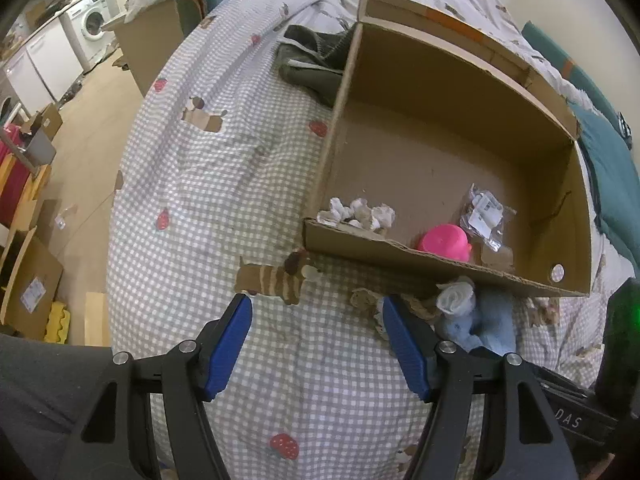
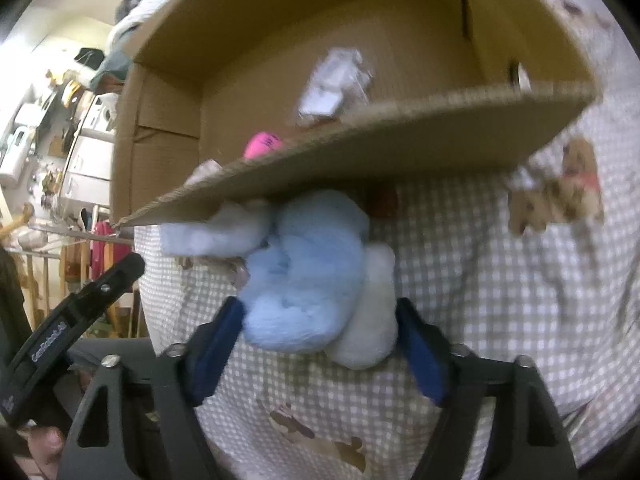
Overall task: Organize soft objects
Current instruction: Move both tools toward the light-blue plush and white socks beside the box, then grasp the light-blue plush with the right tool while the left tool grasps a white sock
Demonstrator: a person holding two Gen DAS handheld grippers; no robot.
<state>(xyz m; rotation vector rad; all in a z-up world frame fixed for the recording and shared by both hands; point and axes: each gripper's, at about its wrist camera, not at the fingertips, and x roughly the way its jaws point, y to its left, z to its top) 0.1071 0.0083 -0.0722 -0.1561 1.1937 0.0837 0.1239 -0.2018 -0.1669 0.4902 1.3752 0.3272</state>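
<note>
A light blue and white plush toy [image 2: 308, 284] lies on the checked bed cover just in front of the cardboard box [image 2: 360, 148]. My right gripper [image 2: 320, 324] is closed around the toy, its blue pads [image 2: 218, 344] on both sides of it. The toy also shows in the left wrist view [image 1: 476, 316], at the box's near wall [image 1: 400, 256]. My left gripper [image 1: 316, 328] is open and empty over the cover, left of the toy. Inside the box lie a pink cup [image 1: 444, 242], crumpled white paper [image 1: 360, 214] and a clear packet [image 1: 484, 212].
The box sits on a bed with a grey-white checked cover [image 1: 224, 184]. A dark green garment [image 1: 312, 64] lies beyond the box's left wall. A teal blanket [image 1: 612, 176] lies to the right. Cardboard boxes [image 1: 28, 280] and a washing machine [image 1: 90, 24] stand on the floor at left.
</note>
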